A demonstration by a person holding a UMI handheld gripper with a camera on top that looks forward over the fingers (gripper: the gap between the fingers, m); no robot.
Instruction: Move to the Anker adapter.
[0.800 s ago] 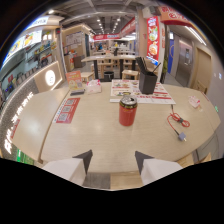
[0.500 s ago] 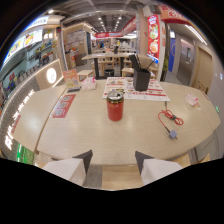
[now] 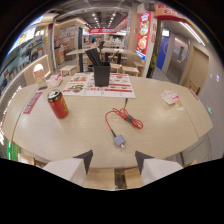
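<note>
A small grey adapter [image 3: 119, 141] lies on the round light wooden table [image 3: 165, 135], just ahead of my fingers and about midway between them. A red cable [image 3: 123, 117] runs from it in loops toward the table's middle. My gripper [image 3: 114, 159] is open, its two pale fingers [image 3: 75, 164] apart over the near table edge, with nothing between them.
A red drink can [image 3: 58, 103] stands left of the cable. A black holder of chopsticks [image 3: 101, 73] sits on a printed menu sheet [image 3: 100, 85] beyond. Crumpled paper [image 3: 171, 98] lies far right. A red card [image 3: 31, 102] lies far left. Restaurant tables and stools fill the background.
The view has swung right: the can has slid from centre to the left, and the red cable with its adapter has come from the right to straight ahead, closer to the fingers.
</note>
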